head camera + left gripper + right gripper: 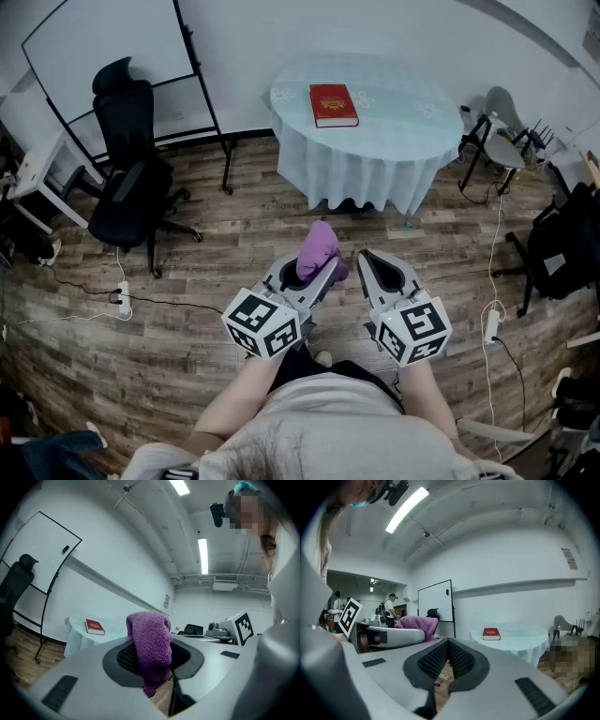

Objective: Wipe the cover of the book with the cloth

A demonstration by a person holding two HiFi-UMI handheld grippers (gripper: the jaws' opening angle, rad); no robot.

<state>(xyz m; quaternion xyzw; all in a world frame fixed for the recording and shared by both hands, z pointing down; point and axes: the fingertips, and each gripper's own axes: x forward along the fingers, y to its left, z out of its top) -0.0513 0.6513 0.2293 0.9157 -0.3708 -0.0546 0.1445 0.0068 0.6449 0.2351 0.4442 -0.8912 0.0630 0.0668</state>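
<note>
Book: red, closed, lying flat on pale-draped round table, well ahead of both grippers. Cover print too small to read. Cloth: purple, fluffy, pinched in left gripper, bunched above its jaws. Right gripper: jaws pressed together, empty, just beside left gripper.

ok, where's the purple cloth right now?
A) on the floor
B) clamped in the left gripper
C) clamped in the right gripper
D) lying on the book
B: the left gripper has its jaws shut on the purple cloth; the red book lies bare on the table.
</note>
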